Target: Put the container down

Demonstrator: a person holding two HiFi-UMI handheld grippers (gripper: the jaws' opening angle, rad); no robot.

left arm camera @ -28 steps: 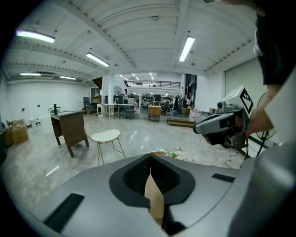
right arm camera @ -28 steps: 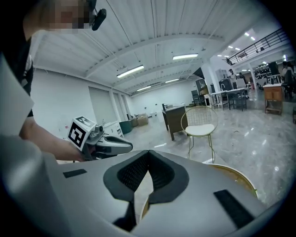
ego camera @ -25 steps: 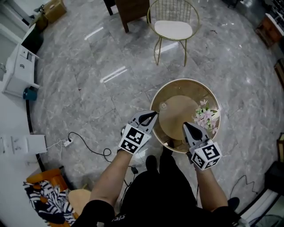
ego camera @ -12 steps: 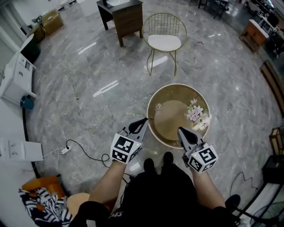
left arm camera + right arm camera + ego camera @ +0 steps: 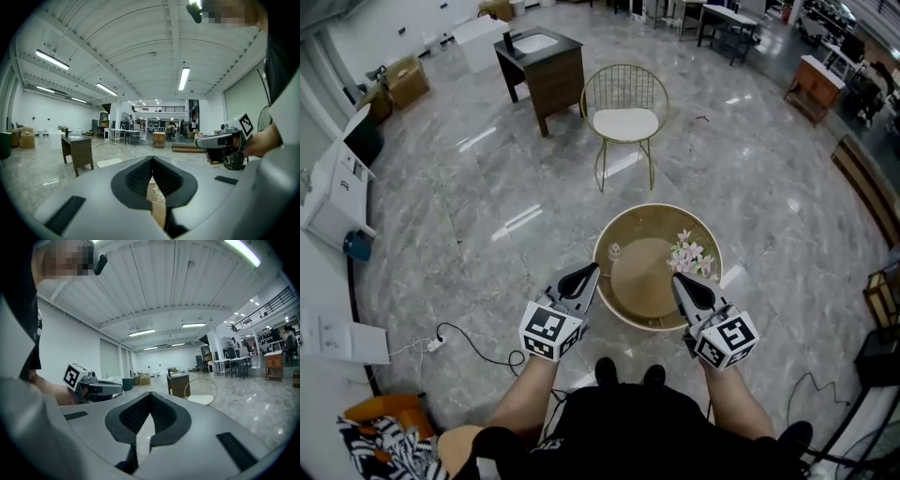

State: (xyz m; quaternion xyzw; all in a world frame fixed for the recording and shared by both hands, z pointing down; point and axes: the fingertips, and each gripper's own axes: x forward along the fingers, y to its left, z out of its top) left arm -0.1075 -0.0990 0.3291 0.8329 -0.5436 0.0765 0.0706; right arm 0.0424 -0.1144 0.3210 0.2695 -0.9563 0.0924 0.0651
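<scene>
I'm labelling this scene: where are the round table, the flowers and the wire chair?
round table (image 5: pixel 656 207), head view, far rim.
flowers (image 5: pixel 689 255), head view, pink blossoms.
wire chair (image 5: pixel 625 124), head view, white seat cushion.

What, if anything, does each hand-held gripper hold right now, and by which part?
Nothing. The left hand-held gripper and the right hand-held gripper are both shut with nothing between their jaws, clear of the round gold container.

Grey marble floor (image 5: pixel 487 187), wire chair (image 5: pixel 625 122) (gold)

Two claws (image 5: pixel 589 270) (image 5: pixel 680 279), one table (image 5: pixel 639 286), one chair (image 5: pixel 624 123)
</scene>
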